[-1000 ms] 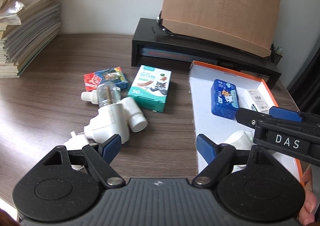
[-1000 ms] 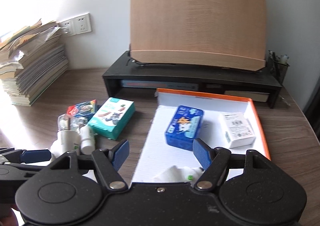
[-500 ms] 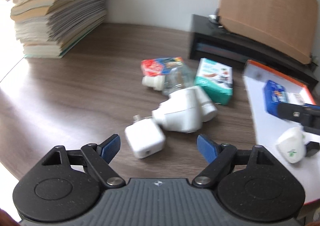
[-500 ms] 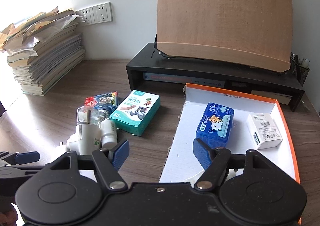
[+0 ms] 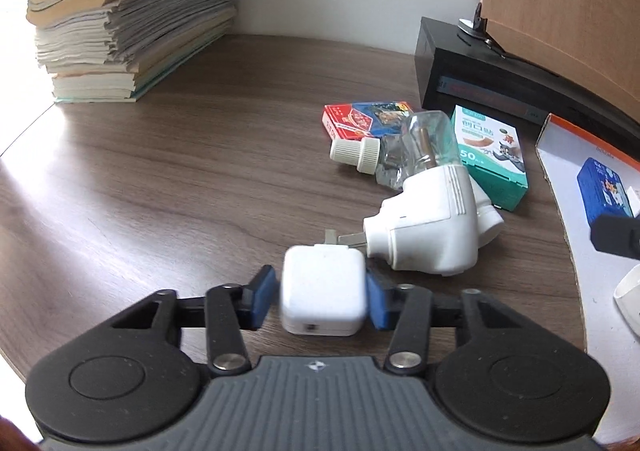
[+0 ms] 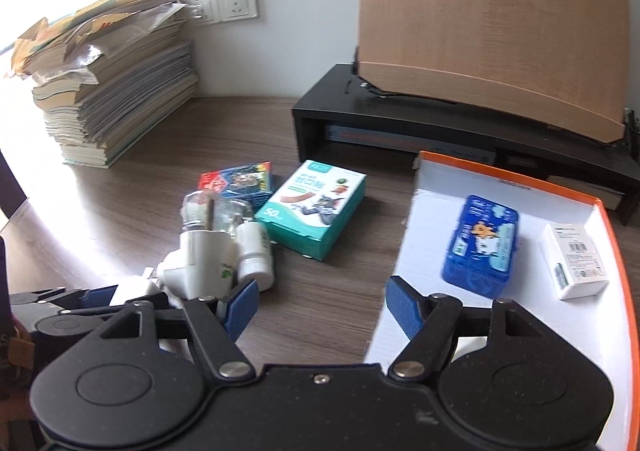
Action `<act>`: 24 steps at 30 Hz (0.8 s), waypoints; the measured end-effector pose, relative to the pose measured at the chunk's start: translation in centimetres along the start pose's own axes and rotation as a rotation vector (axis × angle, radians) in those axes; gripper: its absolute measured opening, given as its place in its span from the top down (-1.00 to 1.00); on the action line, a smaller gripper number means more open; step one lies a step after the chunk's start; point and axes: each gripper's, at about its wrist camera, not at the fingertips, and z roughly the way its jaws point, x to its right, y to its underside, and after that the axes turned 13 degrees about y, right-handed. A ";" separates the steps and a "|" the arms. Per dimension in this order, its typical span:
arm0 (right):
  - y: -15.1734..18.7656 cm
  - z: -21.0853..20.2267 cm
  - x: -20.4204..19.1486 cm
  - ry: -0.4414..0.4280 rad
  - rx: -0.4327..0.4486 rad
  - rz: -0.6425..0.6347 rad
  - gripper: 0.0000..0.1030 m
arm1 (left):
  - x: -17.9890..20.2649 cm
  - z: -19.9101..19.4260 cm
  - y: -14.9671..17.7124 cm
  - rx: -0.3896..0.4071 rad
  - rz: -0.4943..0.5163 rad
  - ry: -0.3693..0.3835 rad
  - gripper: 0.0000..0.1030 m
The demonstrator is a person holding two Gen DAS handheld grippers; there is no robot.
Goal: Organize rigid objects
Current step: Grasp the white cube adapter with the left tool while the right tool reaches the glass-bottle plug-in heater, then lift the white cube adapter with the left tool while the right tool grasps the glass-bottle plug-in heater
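My left gripper [image 5: 320, 297] straddles a white square charger [image 5: 323, 296] lying on the wooden table; the right pad touches it, the left pad stands a small gap off. Behind it lie a white plug-in vaporizer [image 5: 428, 229] with a clear bottle [image 5: 424, 143], a teal box [image 5: 490, 155] and a red-blue card pack [image 5: 366, 117]. My right gripper [image 6: 322, 305] is open and empty, above the table by the left edge of the orange-rimmed white tray [image 6: 428, 247], which holds a blue tin [image 6: 482, 245] and a small white box [image 6: 574, 259].
A tall stack of books [image 5: 124, 19] stands at the back left. A black monitor stand [image 6: 400, 123] with a wooden board [image 6: 492, 23] runs along the back wall. A white round object [image 5: 630, 299] lies in the tray's near part.
My left gripper moved forward onto the white charger and narrowed its jaws around it. My right gripper swung left, away from the tray's middle, still open.
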 end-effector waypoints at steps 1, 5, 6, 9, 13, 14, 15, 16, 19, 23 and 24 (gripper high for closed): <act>-0.1 0.2 -0.5 -0.022 -0.004 -0.010 -0.62 | -0.3 -0.2 0.0 0.002 -0.005 0.000 0.17; -0.5 1.1 -2.9 -0.120 -0.026 -0.045 -0.62 | -1.9 -0.7 -0.2 0.010 -0.040 -0.019 0.18; -0.6 1.3 -3.6 -0.137 -0.029 -0.054 -0.62 | -2.4 -0.9 -0.4 0.011 -0.049 -0.020 0.18; -1.1 2.4 -5.5 -0.184 -0.053 -0.061 -0.62 | -3.7 -1.8 -0.7 0.026 -0.066 -0.027 0.18; -1.7 4.7 -7.0 -0.222 -0.107 -0.038 -0.62 | -5.0 -2.8 -1.0 0.039 -0.073 -0.024 0.18; -1.8 5.2 -7.3 -0.228 -0.118 -0.030 -0.62 | -5.2 -3.0 -1.1 0.041 -0.074 -0.023 0.17; -1.9 5.7 -7.5 -0.230 -0.126 -0.023 -0.66 | -5.5 -3.2 -1.1 0.043 -0.077 -0.016 0.17; -2.0 6.2 -7.7 -0.226 -0.128 -0.022 -0.66 | -5.7 -3.3 -1.2 0.045 -0.077 -0.009 0.17; -2.3 8.2 -8.4 -0.233 -0.177 -0.002 -0.65 | -6.1 -3.4 -1.3 0.046 -0.065 -0.006 0.17; -2.3 9.5 -9.5 -0.214 -0.182 -0.009 -0.63 | -6.6 -3.2 -1.4 0.038 -0.063 0.001 0.17; -2.4 9.5 -9.7 -0.209 -0.178 -0.011 -0.62 | -6.8 -3.1 -1.5 0.036 -0.066 0.003 0.17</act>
